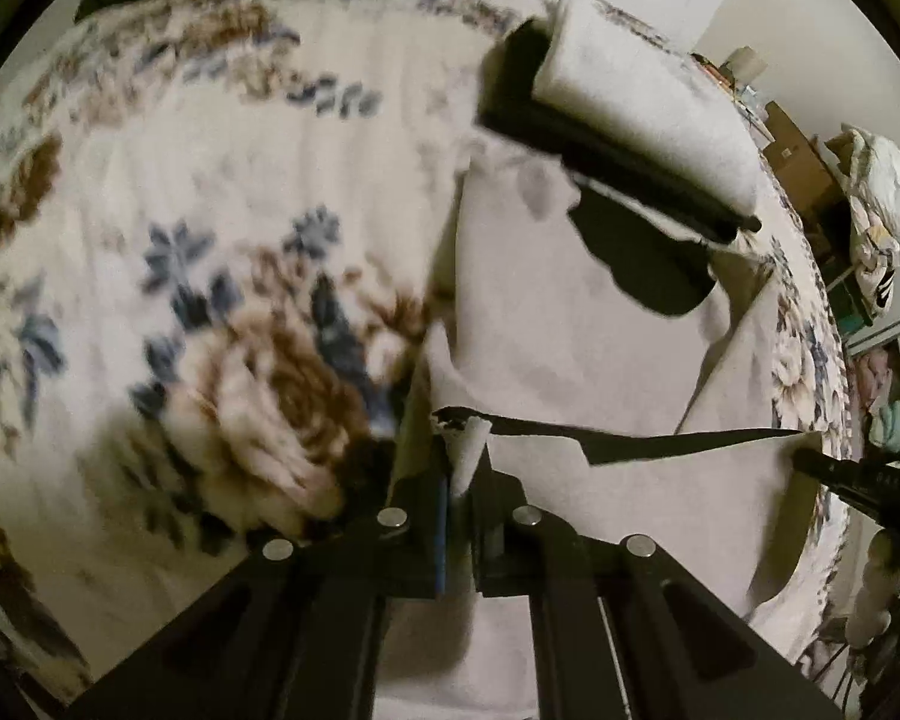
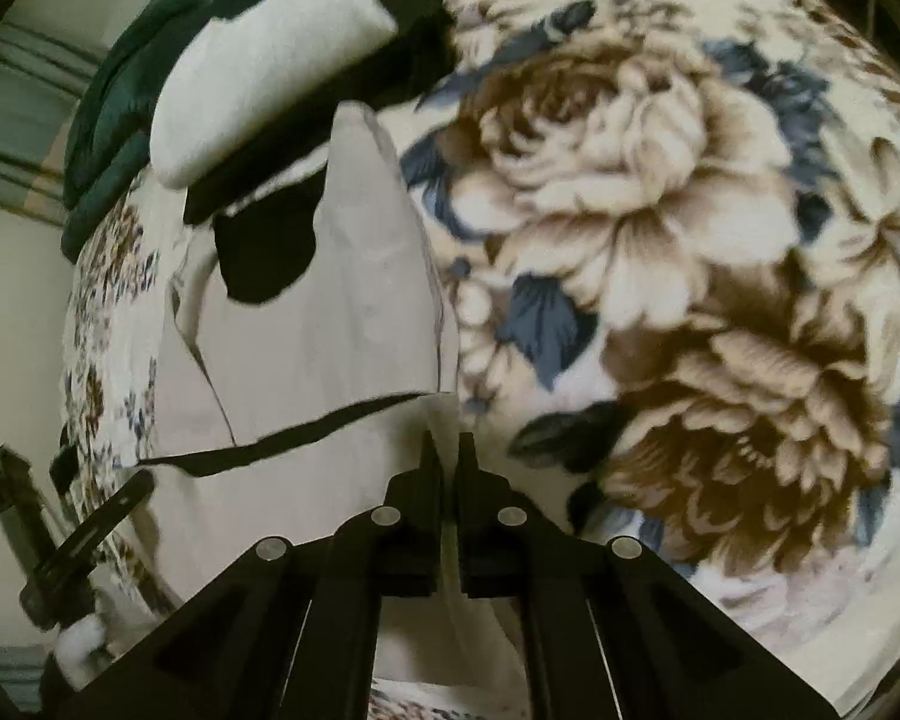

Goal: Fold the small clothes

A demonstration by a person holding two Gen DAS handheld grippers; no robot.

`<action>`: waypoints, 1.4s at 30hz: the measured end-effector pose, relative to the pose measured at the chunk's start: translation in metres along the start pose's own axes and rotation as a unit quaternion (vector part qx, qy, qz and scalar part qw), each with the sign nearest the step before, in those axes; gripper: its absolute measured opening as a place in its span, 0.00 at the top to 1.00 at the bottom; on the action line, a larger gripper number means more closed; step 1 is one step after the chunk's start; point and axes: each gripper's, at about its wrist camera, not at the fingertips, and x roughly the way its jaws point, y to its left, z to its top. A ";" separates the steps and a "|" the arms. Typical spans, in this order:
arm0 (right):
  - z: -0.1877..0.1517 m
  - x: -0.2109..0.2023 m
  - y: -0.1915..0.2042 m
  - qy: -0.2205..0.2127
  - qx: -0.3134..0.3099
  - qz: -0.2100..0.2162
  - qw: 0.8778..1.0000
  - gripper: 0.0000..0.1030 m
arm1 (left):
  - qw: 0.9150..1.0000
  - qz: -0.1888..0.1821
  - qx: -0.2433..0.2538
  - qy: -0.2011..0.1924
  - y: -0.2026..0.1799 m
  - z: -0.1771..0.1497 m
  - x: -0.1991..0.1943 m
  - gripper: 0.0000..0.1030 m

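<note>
A small pale garment with black trim and a black patch [image 1: 570, 324] lies on the floral blanket; it also shows in the right wrist view [image 2: 330, 336]. My left gripper [image 1: 462, 468] is shut on one corner of its near edge. My right gripper [image 2: 447, 450] is shut on the other corner of that edge. The black-trimmed edge [image 1: 660, 441] is stretched between the two grippers and lifted a little. The right gripper's fingers [image 1: 834, 474] show at the right of the left wrist view, the left gripper [image 2: 90, 534] at the lower left of the right wrist view.
A folded white and black pile [image 1: 624, 114] lies on the blanket beyond the garment, also seen in the right wrist view [image 2: 270, 60]. A dark green cloth [image 2: 126, 114] lies behind it. The floral blanket [image 2: 660, 240] covers the bed. Cluttered shelves [image 1: 870, 228] stand beside the bed.
</note>
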 end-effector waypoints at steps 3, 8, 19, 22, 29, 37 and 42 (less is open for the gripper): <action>0.003 -0.014 -0.005 -0.022 0.020 -0.008 1.000 0.97 | 1.000 -0.007 0.000 -0.012 0.004 0.013 -0.007 0.96; 0.013 -0.004 -0.015 -0.017 0.044 -0.037 0.998 0.97 | 0.999 -0.019 -0.002 0.043 0.004 0.040 0.044 0.92; 0.071 -0.016 0.019 -0.016 0.003 -0.031 0.999 0.37 | 0.997 -0.070 -0.013 0.022 0.002 0.111 0.042 0.39; 0.107 -0.007 0.041 -0.025 -0.022 -0.046 0.998 0.37 | 0.998 -0.053 0.032 0.020 -0.017 0.143 0.063 0.39; 0.184 0.058 0.084 0.031 -0.069 -0.103 0.992 0.37 | 0.987 0.009 0.139 0.078 -0.052 0.179 0.138 0.41; 0.188 0.070 0.101 0.029 -0.109 -0.130 0.985 0.96 | 0.983 -0.010 0.184 0.020 -0.063 0.165 0.103 0.95; 0.158 0.019 0.103 -0.028 -0.110 -0.086 0.990 0.96 | 0.986 -0.033 0.156 -0.039 -0.053 0.141 0.031 0.95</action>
